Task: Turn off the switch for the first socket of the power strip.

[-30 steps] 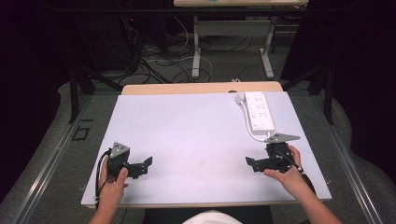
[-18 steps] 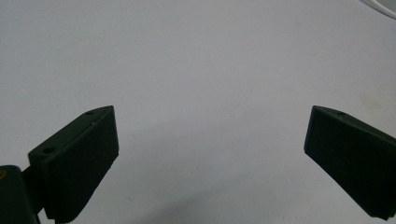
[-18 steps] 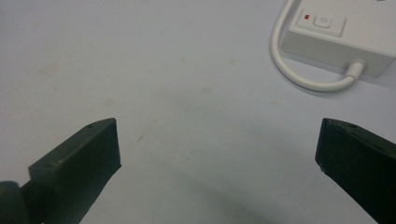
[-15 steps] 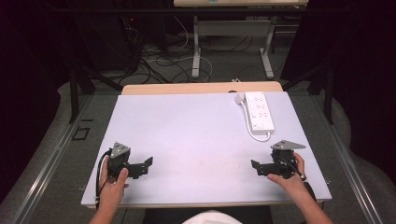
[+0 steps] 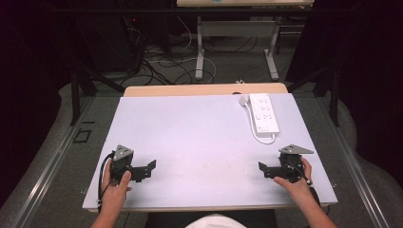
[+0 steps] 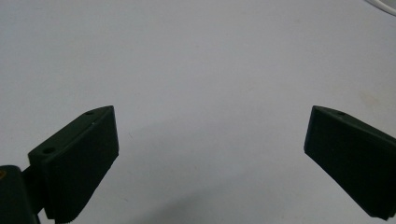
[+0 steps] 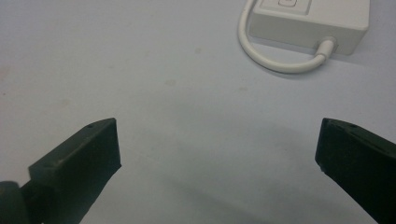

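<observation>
A person holds one black two-jaw gripper in each hand over a white table top (image 5: 204, 137). My left gripper (image 5: 148, 169) rests near the front left edge and points toward the middle. Its jaws stand wide apart in the left gripper view (image 6: 210, 122), with bare table between them. My right gripper (image 5: 263, 170) sits near the front right edge, pointing inward. It is open too (image 7: 217, 126), with nothing held. A white power strip (image 5: 263, 113) lies at the back right, ahead of the right gripper (image 7: 313, 18).
The strip's white cable (image 7: 275, 60) loops off its near end, and a bit of it shows at the corner of the left gripper view (image 6: 383, 4). Behind the white top lies a wooden table edge (image 5: 204, 89). Beyond it are table legs and floor cables (image 5: 166, 61).
My right gripper has drawn back from the power strip's cable toward the table's front edge. The left gripper has barely moved.
</observation>
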`<state>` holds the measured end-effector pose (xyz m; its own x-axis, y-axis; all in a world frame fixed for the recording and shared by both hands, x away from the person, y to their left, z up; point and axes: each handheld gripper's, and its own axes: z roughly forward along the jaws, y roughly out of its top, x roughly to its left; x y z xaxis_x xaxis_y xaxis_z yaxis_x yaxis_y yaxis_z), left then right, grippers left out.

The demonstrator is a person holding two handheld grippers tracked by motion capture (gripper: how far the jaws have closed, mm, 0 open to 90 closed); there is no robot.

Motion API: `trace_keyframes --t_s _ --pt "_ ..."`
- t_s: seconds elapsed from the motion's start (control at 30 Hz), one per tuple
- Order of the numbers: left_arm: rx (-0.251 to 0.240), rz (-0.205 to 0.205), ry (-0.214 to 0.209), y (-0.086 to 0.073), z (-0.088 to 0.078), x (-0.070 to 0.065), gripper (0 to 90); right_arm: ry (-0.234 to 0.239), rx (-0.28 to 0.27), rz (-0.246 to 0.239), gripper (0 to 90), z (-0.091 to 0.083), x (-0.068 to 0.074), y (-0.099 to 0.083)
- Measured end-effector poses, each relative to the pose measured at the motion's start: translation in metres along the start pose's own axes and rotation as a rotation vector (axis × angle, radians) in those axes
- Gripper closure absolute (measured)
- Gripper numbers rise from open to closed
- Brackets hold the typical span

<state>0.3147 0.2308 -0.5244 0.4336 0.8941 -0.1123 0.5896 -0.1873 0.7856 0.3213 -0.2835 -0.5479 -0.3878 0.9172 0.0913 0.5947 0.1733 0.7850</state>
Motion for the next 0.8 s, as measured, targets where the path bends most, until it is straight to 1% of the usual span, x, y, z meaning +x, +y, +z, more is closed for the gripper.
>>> trace_keyframes --t_s 0.03,0.07,0.3,0.33,0.5,0.63,0.7,0.8 --pt "0.0 0.001 0.0 0.0 0.0001 -0.0002 2.9 -0.005 0.001 -0.006 0.0 0.0007 -0.0012 -0.0003" --pt "0.0 0.003 -0.001 0.0001 0.0001 -0.0003 2.9 -0.01 0.001 0.001 0.0 0.0012 -0.0017 -0.0004" --pt "-0.001 0.002 0.001 0.0002 0.0001 -0.0004 3.0 -0.003 0.013 0.025 0.0 0.0045 -0.0053 -0.0028" --pt "-0.001 0.002 0.001 0.0002 0.0 -0.0004 2.9 -0.005 0.012 0.022 0.0 0.0047 -0.0058 -0.0031" --pt "0.001 -0.001 0.0 0.0005 0.0006 0.0004 2.9 -0.007 0.022 0.033 0.0 0.0056 -0.0056 -0.0036" --pt "0.003 0.002 -0.004 0.0004 0.0009 0.0 2.9 -0.008 0.017 0.027 0.0 0.0054 -0.0061 -0.0039" --pt "0.004 0.001 -0.003 0.0006 0.001 0.0003 2.9 -0.008 0.021 0.043 0.0 0.0048 -0.0054 -0.0038" --pt "-0.001 -0.001 -0.002 0.0004 0.0007 0.0001 3.0 -0.013 0.021 0.043 0.0 0.005 -0.0058 -0.0038"
